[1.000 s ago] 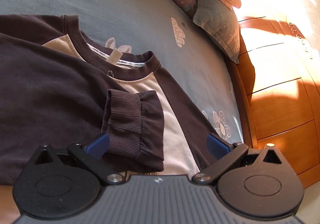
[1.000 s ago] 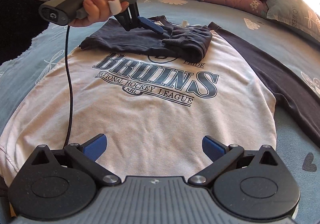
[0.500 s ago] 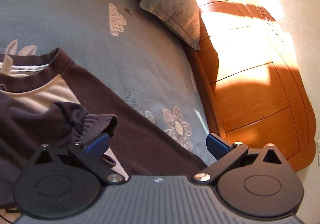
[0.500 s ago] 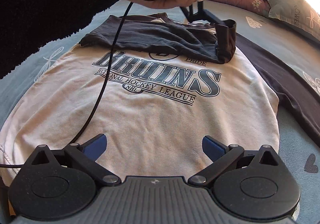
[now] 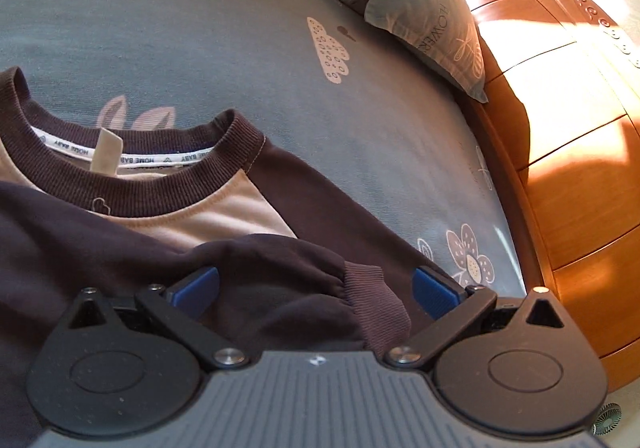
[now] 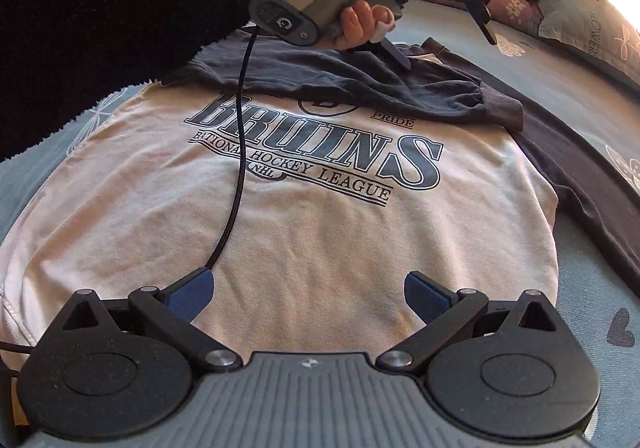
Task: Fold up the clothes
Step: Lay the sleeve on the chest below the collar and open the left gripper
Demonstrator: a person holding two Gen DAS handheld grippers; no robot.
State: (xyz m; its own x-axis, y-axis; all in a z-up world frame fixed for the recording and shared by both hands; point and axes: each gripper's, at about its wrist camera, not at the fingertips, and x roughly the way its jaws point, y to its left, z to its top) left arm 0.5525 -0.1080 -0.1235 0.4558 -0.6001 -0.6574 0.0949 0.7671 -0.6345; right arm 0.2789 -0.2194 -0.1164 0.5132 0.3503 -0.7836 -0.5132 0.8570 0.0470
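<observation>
Left gripper (image 5: 316,284): jaws wide, gripping nothing, dark sleeve (image 5: 280,280) with ribbed cuff (image 5: 376,300) lying between them, near part hidden by gripper body. Right gripper (image 6: 308,296): jaws wide, empty, above sweatshirt (image 6: 320,232) hem. Beyond: sweatshirt flat on bed (image 5: 200,28), sleeve folded across chest print; pillow (image 5: 432,24) at far edge.

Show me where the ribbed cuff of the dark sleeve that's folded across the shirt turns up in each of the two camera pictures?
Left wrist view: the ribbed cuff lies low and centre-right, just ahead of the right blue finger pad.
Right wrist view: the ribbed cuff sits upper right, at the end of the folded sleeve above the word PRIDE.
Shared landmark: the grey pillow printed FLOWER, on the bed beyond the shirt.
</observation>
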